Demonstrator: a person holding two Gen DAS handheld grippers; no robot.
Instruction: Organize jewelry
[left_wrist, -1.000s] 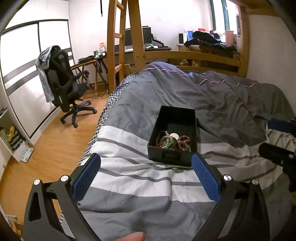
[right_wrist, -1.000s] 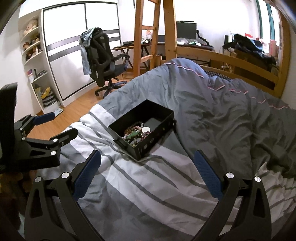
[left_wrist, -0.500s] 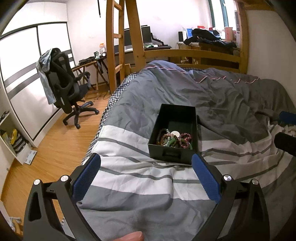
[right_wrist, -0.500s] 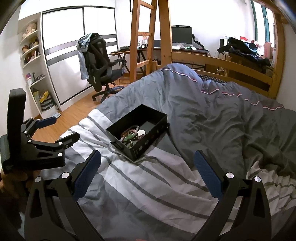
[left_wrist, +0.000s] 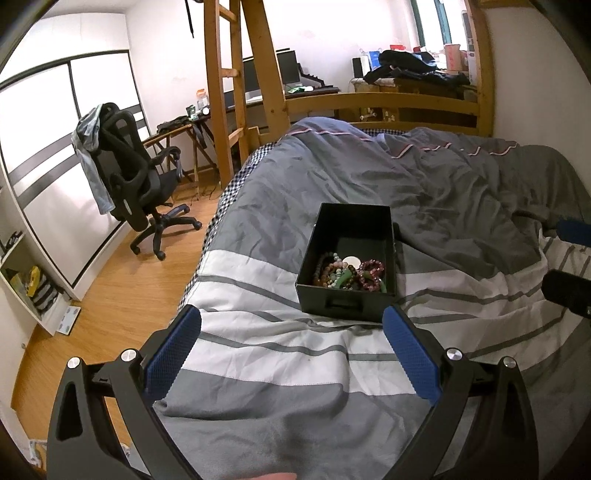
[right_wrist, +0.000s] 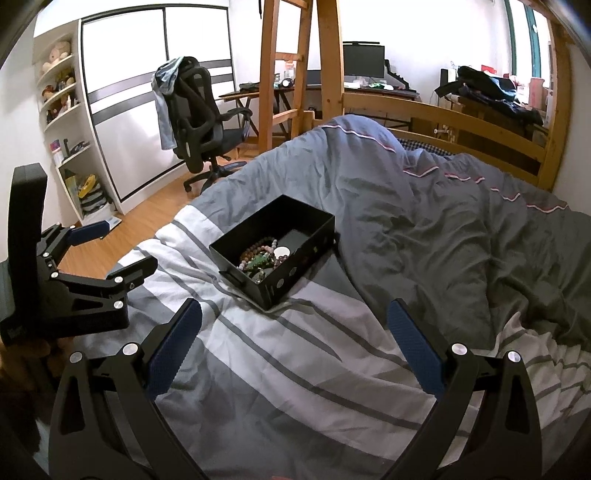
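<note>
Left gripper (left_wrist: 291, 326) spread wide, black box (left_wrist: 347, 264) of bead bracelets (left_wrist: 349, 273) just ahead on the bed (left_wrist: 280, 354), right gripper (right_wrist: 293, 319) spread wide too, holding nothing

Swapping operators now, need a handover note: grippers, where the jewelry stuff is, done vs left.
Left gripper: open, empty, above the striped duvet, pointed at the box.
Right gripper: open, empty, further back to the box's right.
Black box: open-topped, on the bed, apart from both grippers.
Bead bracelets: tangled in a pile at the box's near end with a small white round piece; far end bare.
Done: nothing visibly sorted.
Left: all of it. Likely start by reaching into the pile.
</note>
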